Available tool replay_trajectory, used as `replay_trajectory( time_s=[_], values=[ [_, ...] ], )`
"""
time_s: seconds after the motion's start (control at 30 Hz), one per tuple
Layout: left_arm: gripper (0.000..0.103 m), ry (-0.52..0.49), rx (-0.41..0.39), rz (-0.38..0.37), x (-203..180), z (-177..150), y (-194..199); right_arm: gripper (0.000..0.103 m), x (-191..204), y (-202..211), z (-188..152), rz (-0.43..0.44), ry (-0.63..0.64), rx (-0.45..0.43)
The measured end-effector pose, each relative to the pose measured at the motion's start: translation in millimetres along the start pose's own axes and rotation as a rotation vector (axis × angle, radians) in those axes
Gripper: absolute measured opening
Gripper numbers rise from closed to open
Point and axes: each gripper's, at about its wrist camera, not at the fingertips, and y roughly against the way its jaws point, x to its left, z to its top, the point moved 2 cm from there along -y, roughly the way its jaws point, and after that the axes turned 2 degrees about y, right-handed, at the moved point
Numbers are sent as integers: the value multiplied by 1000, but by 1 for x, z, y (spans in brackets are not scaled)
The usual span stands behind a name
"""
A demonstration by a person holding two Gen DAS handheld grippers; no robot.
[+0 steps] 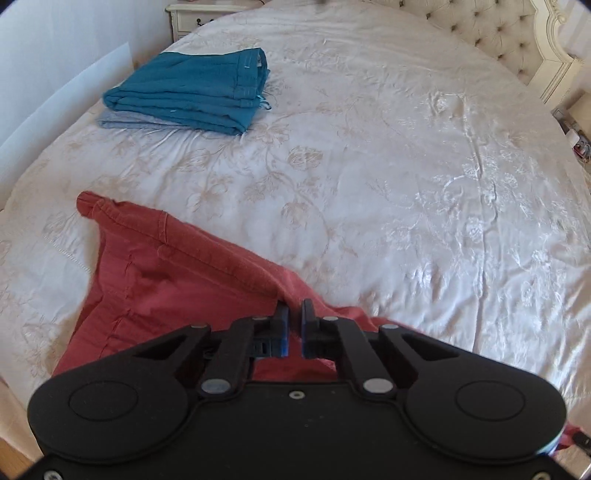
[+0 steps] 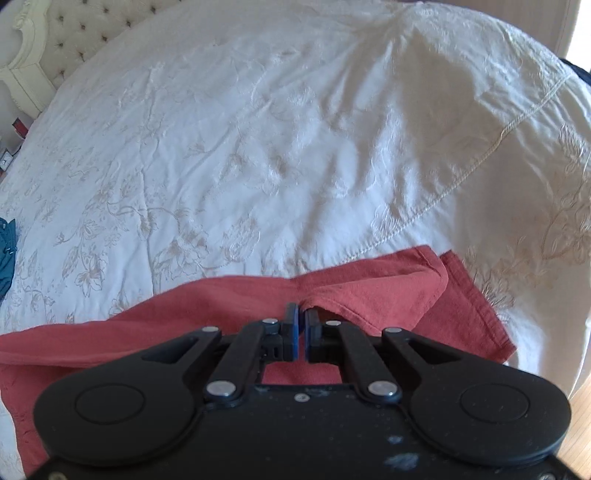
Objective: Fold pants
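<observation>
Red pants (image 1: 177,273) lie at the near edge of the bed, the waistband running from upper left toward my left gripper (image 1: 294,306). That gripper is shut on a fold of the red cloth at its near edge. In the right wrist view the red pants (image 2: 369,291) spread across the bed's near edge, with a hemmed leg end at the right. My right gripper (image 2: 301,312) is shut on a raised fold of the red cloth.
A folded teal garment (image 1: 195,92) sits on a folded grey one (image 1: 122,122) at the bed's far left. The cream embroidered bedspread (image 1: 388,166) covers the bed. A tufted headboard (image 1: 491,33) and a nightstand (image 1: 188,18) stand behind.
</observation>
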Motion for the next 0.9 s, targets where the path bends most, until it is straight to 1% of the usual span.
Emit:
replay_trajectory(
  time_s=[0.07, 0.13, 0.2, 0.27, 0.33, 0.4, 0.47, 0.53, 0.6, 0.73, 0.8, 0.83, 0.87, 0.9],
  values=[
    [8, 9, 32, 45, 12, -35, 3, 5, -10, 1, -11, 2, -5, 22],
    [8, 28, 102, 105, 25, -77, -11, 5, -22, -11, -30, -16, -5, 80],
    [8, 69, 161, 147, 36, -107, -28, 5, -33, -32, -54, -49, 12, 153],
    [8, 110, 207, 174, 44, -127, -47, 5, -40, -53, -75, -79, 35, 218],
    [8, 140, 232, 196, 49, -136, -61, 5, -46, -66, -89, -96, 42, 251],
    [8, 149, 241, 207, 49, -136, -67, 5, -50, -71, -95, -98, 35, 260],
    [8, 143, 219, 205, 47, -131, -66, 5, -53, -69, -96, -86, 28, 247],
    [8, 101, 212, 218, 41, -128, -67, 5, -54, -60, -93, -78, 31, 206],
    [9, 71, 234, 247, 38, -128, -73, 6, -56, -53, -92, -84, 43, 173],
    [12, 56, 237, 282, 36, -132, -76, 7, -70, -59, -100, -96, 16, 229],
    [12, 51, 232, 284, 34, -127, -77, 10, -77, -56, -106, -87, 26, 246],
    [12, 42, 232, 287, 33, -124, -78, 12, -83, -51, -109, -68, 21, 237],
    [12, 34, 229, 291, 30, -129, -72, 14, -89, -45, -109, -49, 10, 217],
    [12, 32, 228, 294, 29, -126, -73, 17, -95, -39, -108, -39, -4, 191]
  ],
)
